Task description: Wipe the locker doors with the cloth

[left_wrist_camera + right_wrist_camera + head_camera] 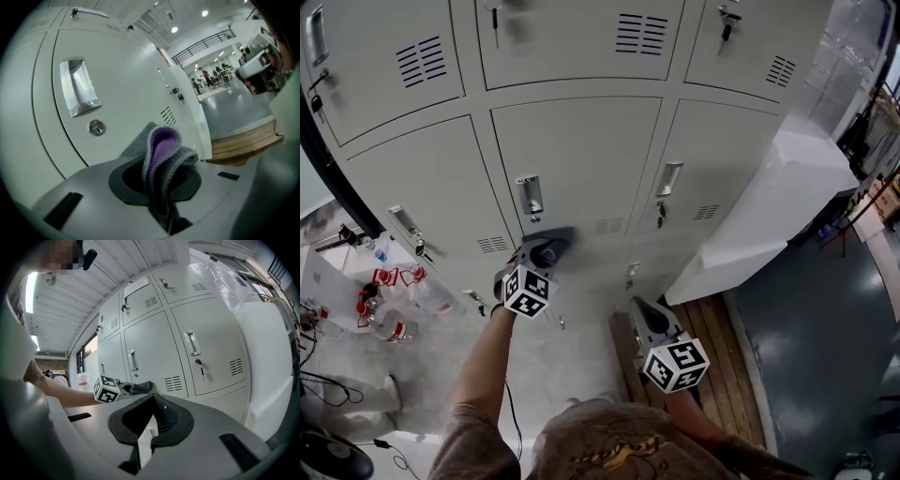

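Observation:
A bank of grey locker doors (581, 159) fills the head view. My left gripper (542, 255) is shut on a folded grey and purple cloth (164, 147) and holds it close to the middle door, just under its recessed handle (79, 89) and key lock (97, 127). From the right gripper view the cloth (139, 387) shows at that door, left of its vent slots. My right gripper (645, 317) hangs lower and to the right, away from the doors. Its jaws stand nearly together with only a thin slit and nothing between them.
A wooden pallet (727, 361) lies on the floor at the right, under a white wrapped block (778, 202) beside the lockers. Bottles and red items (389, 314) stand on the floor at the left, with cables (328, 384) near them.

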### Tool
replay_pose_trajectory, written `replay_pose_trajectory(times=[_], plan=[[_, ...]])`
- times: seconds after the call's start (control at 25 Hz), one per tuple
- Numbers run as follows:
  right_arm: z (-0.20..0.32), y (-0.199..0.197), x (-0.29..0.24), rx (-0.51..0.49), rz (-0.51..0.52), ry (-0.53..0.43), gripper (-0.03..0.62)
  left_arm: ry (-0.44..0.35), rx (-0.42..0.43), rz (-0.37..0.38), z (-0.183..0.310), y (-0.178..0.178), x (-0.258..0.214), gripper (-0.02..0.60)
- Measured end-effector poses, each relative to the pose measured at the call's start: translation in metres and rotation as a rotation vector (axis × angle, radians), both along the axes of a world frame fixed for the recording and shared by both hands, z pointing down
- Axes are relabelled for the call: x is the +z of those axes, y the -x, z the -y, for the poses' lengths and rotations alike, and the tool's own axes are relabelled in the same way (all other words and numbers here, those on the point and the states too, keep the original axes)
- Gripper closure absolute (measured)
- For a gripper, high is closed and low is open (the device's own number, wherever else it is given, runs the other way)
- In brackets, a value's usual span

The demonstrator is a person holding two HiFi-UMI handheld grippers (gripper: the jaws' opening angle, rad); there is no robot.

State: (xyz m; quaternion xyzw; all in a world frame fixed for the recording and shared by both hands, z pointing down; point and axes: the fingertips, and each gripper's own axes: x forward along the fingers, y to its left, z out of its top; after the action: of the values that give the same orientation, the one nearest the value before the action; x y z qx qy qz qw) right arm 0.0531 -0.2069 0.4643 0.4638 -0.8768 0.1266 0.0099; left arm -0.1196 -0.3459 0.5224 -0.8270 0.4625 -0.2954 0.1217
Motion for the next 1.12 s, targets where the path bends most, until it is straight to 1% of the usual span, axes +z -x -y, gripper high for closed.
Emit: replay_pose_trajectory(times=[0.16, 0.44, 0.68, 0.84, 1.04, 1.12], plan=[[-0.002, -0.003, 0.002, 0.01, -0.007, 0.006, 0.597, 0.052, -0.005, 0.007, -0.001, 0.001, 0.021, 0.539], [-0.003, -0.005, 0.003, 0.02, -0.023, 0.013, 0.597, 0.1, -0.005, 0.017, -0.003, 0.002, 0.045, 0.538], [-0.005, -0.009, 0.005, 0.032, -0.033, 0.023, 0.597, 0.167, -0.012, 0.027, -0.01, -0.002, 0.069, 0.538], [-0.007, -0.008, 0.008, 0.031, -0.034, 0.032, 0.597, 0.18, -0.003, 0.055, -0.018, -0.005, 0.078, 0.538], [-0.008, -0.007, 0.01, 0.032, -0.023, 0.033, 0.597, 0.19, -0.001, 0.013, -0.031, -0.012, 0.073, 0.538], [-0.009, -0.006, 0.01, 0.028, -0.021, 0.03, 0.597, 0.188, 0.01, 0.018, -0.038, -0.017, 0.071, 0.538]])
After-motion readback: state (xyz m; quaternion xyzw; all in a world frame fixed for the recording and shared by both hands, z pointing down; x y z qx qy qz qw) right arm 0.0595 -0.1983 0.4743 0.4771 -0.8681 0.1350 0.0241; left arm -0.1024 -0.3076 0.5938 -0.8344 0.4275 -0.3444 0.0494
